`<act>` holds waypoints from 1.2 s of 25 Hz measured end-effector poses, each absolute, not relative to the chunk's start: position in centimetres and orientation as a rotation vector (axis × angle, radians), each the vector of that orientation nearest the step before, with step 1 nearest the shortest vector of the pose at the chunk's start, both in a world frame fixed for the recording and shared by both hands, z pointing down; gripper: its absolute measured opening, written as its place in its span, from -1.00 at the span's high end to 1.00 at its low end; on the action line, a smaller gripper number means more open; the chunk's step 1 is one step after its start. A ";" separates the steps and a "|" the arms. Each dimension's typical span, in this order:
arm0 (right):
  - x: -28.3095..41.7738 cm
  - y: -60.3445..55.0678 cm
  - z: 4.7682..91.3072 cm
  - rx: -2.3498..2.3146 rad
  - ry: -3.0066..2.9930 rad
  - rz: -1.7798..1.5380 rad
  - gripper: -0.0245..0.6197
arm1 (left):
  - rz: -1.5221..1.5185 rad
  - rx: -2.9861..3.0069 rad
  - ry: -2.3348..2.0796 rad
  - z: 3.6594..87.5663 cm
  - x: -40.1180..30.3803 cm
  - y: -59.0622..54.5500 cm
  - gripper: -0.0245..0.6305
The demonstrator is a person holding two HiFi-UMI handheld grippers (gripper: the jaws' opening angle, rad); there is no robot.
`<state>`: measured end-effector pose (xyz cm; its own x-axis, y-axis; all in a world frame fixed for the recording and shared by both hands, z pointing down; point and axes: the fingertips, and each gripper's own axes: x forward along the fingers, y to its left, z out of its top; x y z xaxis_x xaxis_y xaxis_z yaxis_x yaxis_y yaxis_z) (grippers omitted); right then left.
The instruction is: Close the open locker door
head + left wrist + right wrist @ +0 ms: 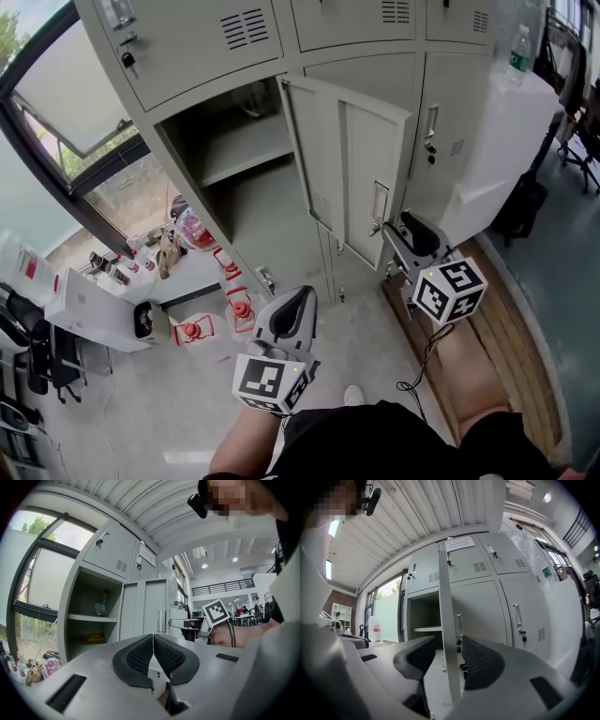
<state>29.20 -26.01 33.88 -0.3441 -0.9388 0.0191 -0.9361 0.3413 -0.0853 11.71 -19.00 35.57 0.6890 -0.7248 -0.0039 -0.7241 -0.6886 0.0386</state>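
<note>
The right gripper [443,660] has its jaws spread wide and they pinch nothing. The free edge of the open locker door [446,616] stands upright in line with the gap between them, and neither pad presses on it. Whether the edge is already inside the gap or just ahead of the tips, I cannot tell. The open compartment [423,616] lies beyond the left jaw, and the shut lockers lie beyond the right jaw.

The left gripper [153,641] has its jaws pressed together and they are empty. The door is ahead of them and well apart.

In my judgement the main risk is a slip, because a pad that pushes on such a thin edge can slide off. A hard push could also make the door bounce back from the frame. The left jaw (it is on the compartment side) could be trapped as the door closes.

Count: one open door, one shelf [426,629] inside, three vented upper doors, all shut, and two grippers.
</note>
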 end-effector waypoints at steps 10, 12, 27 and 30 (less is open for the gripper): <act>28.7 -28.5 34.2 -1.742 2.601 -0.116 0.34 | -0.006 2.836 -1.276 35.6 11.7 -19.3 0.87; 28.7 -28.6 34.2 -1.751 2.602 -0.092 0.44 | -0.009 2.836 -1.290 35.3 11.6 -19.4 0.87; 28.1 -28.3 34.1 -1.745 2.632 -0.033 0.47 | 0.001 2.812 -1.333 35.5 11.8 -20.7 0.87; 27.8 -28.1 34.1 -1.758 2.617 -0.031 0.47 | 0.003 2.800 -1.338 35.7 11.4 -20.8 0.87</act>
<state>27.80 -28.06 34.07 -0.3780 -0.9256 0.0200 -0.9258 0.3779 -0.0100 11.42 -20.79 35.67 0.6284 -0.7776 0.0182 -0.7777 -0.6277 0.0342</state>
